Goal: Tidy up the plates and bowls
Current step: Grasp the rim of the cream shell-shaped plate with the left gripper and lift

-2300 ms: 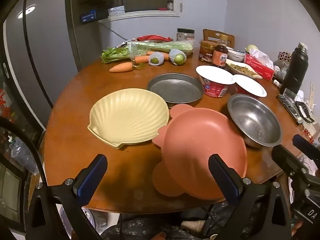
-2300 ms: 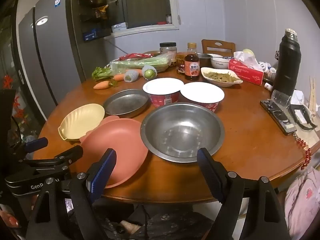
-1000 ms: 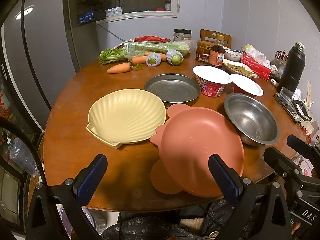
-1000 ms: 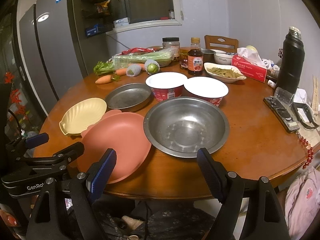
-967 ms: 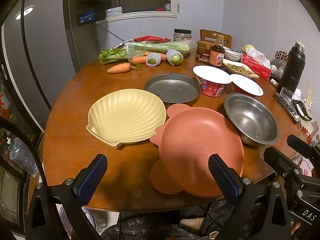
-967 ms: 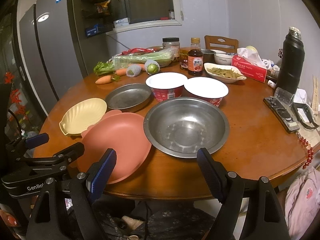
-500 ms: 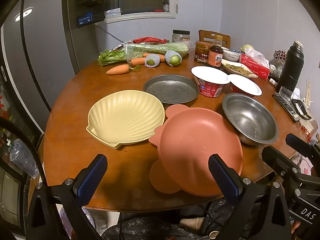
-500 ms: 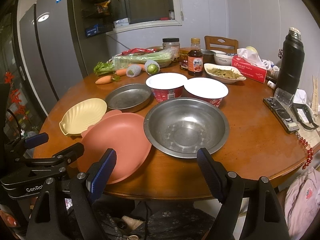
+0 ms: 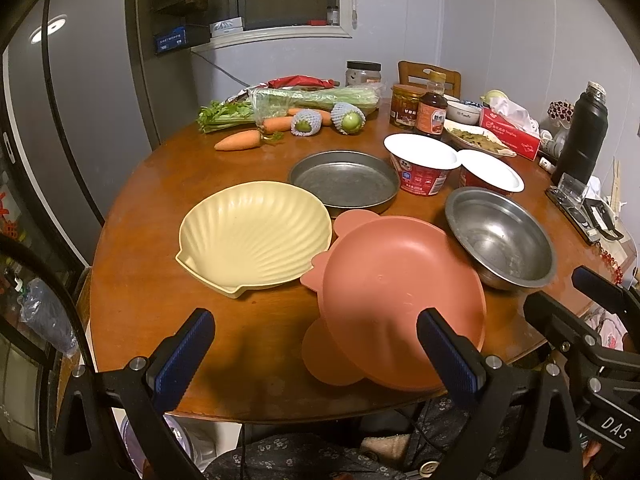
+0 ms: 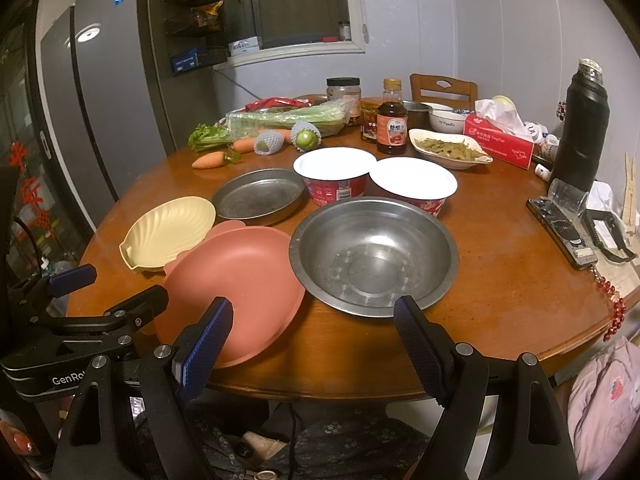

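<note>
A pink plate (image 9: 400, 292) with small ears lies at the table's near edge; it also shows in the right wrist view (image 10: 240, 280). A yellow shell-shaped plate (image 9: 256, 236) lies to its left. A steel bowl (image 10: 374, 254) stands to its right, and a flat steel pan (image 9: 344, 182) lies behind. My left gripper (image 9: 316, 354) is open and empty, hovering over the near edge in front of the pink plate. My right gripper (image 10: 312, 344) is open and empty, in front of the steel bowl.
Two red instant-noodle cups (image 10: 336, 178) with white lids stand behind the bowl. Carrots, celery and wrapped fruit (image 9: 280, 116) lie at the back, with jars, a sauce bottle (image 10: 392, 124), a tissue box and a black flask (image 10: 582, 128). A fridge stands at the left.
Both grippers have pulled back and risen slightly, so the table looks a little farther away. Nothing on the table has moved.
</note>
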Available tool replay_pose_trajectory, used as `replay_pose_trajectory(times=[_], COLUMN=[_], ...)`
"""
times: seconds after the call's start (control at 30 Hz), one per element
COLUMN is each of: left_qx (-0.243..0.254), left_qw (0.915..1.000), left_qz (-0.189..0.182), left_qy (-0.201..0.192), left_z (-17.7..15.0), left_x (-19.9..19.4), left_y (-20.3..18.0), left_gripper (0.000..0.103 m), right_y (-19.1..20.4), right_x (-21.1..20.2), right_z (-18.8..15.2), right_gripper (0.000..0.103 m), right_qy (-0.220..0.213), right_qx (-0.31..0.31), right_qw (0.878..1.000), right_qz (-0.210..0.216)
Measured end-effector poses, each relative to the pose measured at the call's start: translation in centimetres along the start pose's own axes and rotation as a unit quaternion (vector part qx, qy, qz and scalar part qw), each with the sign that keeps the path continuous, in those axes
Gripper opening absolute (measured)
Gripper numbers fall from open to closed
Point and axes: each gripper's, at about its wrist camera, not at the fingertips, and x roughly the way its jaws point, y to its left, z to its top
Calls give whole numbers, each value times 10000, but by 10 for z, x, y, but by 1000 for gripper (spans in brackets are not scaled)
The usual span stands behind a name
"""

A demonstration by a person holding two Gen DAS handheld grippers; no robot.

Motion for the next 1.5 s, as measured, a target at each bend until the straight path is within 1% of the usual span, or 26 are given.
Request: replay_pose_trajectory(times=[0.27, 0.47, 0.6, 0.73, 0.8, 0.93, 1.1, 1.17, 1.23, 1.3, 1.37, 1.43, 1.47, 1.5], left_qx=[-160, -408, -579, -773, -892, -1021, -994, -959, -925, -835, -768, -729, -701, -678], left_qw=[9999, 9991, 9981, 9963, 9953, 9935, 9929, 9936, 9939, 9948, 9952, 9951, 9953, 9954], left_qz=[21, 126, 225, 380, 384, 498, 635, 572, 539, 482, 432, 426, 414, 391], left_qy=[7, -65, -45, -19, 21, 113, 179, 171, 251, 316, 430, 505, 527, 552], left_z=[3, 6, 7, 10, 12, 18, 34, 40, 45, 51, 56, 60, 62, 64], left_x=[-1, -5, -3, 1, 4, 13, 27, 31, 38, 47, 58, 67, 71, 76], left_y=[14, 37, 55, 78, 91, 115, 137, 140, 142, 140, 139, 137, 137, 137], left_gripper=[102, 102, 102, 102, 102, 102, 102, 102, 102, 102, 102, 102, 102, 102], right_y=[3, 11, 22, 38, 47, 63, 87, 95, 103, 107, 111, 112, 114, 114], right_x=[-1, 1, 6, 14, 19, 38, 63, 74, 86, 98, 110, 121, 126, 131], right_z=[1, 8, 15, 26, 32, 49, 65, 70, 75, 79, 82, 84, 85, 86], right_gripper=[84, 84, 84, 84, 84, 84, 84, 84, 83, 81, 70, 66, 61, 59], right_qy=[-32, -86, -100, -77, -74, 116, 287, 391, 538, 674, 806, 973, 1015, 1067], right_qx=[-23, -93, -198, -350, -415, -387, -564, -603, -609, -589, -606, -610, -612, -631], right_qw=[10000, 9998, 9994, 9983, 9974, 9950, 9934, 9925, 9912, 9903, 9892, 9878, 9873, 9870], right_qz=[22, 120, 252, 465, 592, 919, 958, 987, 1049, 1067, 1066, 1051, 1061, 1018])
